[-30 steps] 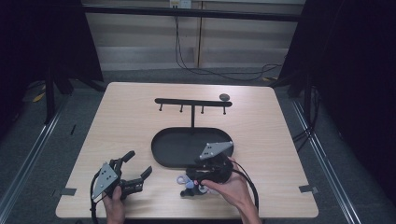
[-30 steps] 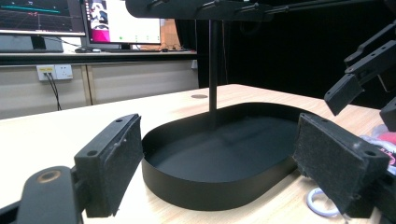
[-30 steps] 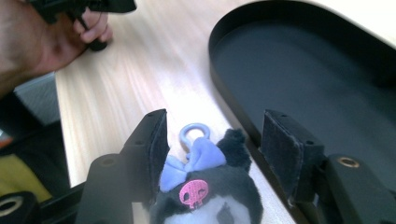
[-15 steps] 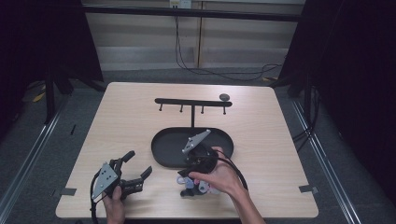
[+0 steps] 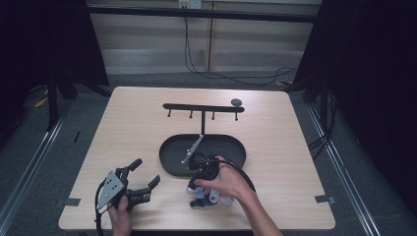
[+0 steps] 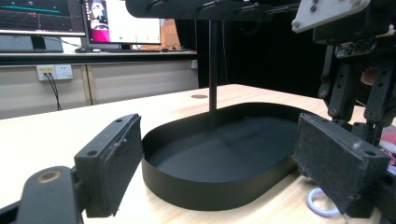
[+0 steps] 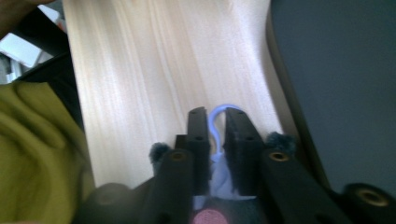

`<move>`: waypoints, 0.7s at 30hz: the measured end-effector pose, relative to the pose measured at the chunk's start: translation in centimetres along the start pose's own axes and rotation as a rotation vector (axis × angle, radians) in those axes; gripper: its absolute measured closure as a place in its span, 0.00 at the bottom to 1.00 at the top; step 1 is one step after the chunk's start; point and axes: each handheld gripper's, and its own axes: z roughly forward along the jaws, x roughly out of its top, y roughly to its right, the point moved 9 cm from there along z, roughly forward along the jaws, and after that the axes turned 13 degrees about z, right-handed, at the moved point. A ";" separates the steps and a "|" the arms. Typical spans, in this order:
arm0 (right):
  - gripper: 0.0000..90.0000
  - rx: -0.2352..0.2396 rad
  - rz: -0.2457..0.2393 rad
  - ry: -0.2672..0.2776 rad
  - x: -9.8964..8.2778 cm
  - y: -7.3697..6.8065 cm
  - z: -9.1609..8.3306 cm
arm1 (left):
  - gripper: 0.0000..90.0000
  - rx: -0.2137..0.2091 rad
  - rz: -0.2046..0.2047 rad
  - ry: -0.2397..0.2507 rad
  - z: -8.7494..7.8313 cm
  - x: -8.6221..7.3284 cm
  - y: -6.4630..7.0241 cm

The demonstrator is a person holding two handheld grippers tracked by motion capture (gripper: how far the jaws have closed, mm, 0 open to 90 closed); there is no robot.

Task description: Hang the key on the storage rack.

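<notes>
A: What does the right gripper have?

B: A pale blue ring, thin, like a loop. The jaws have just been closing and now pinch it between the pads; its curved top pokes out past the tips.

A: Where is that on the counter?

B: Near the front edge, just in front of the black oval tray, about midway along. From above, the right gripper points down at a small heap of pale and reddish pieces.

A: Can you tell what those pieces are?

B: No. The hand covers most of them, and they are too small to make out.

A: And the left gripper?

B: Jaws spread wide with nothing between them, near the front left corner. In its own view a white ring lies by the tray, half behind the right-hand pad. The stand is cut off at the top.
</notes>
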 end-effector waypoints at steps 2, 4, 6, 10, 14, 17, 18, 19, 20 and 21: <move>0.91 -0.010 -0.004 -0.018 0.0 0.2 0.0 | 0.17 0.000 0.000 0.000 0.0 0.0 0.0; 0.90 -0.003 0.010 -0.064 -0.1 0.3 0.2 | 0.17 0.000 0.001 0.001 0.0 0.0 0.0; 0.87 -0.008 0.001 -0.088 -0.1 0.4 0.4 | 0.17 0.000 0.000 0.000 0.0 0.0 0.0; 0.85 -0.018 -0.004 -0.124 0.1 0.3 0.5 | 0.17 0.000 0.000 -0.001 0.0 0.0 0.0; 0.85 -0.038 -0.018 -0.168 0.3 0.7 1.1 | 0.17 0.000 0.000 0.000 0.0 0.0 0.0; 0.83 -0.052 -0.005 -0.221 0.0 1.3 1.8 | 0.17 0.000 0.000 0.000 0.0 0.0 0.0; 0.83 -0.052 -0.005 -0.221 0.0 1.3 1.8 | 0.17 0.000 0.000 0.000 0.0 0.0 0.0; 0.82 -0.045 0.000 -0.226 0.0 1.3 1.9 | 0.17 0.000 0.000 0.000 0.0 0.0 0.0; 0.80 -0.036 0.003 -0.237 -0.1 1.4 2.1 | 0.17 0.000 0.000 0.000 0.0 0.0 0.0; 0.80 -0.044 0.008 -0.241 -0.1 1.6 2.1 | 0.17 0.000 0.000 0.000 0.0 0.0 0.0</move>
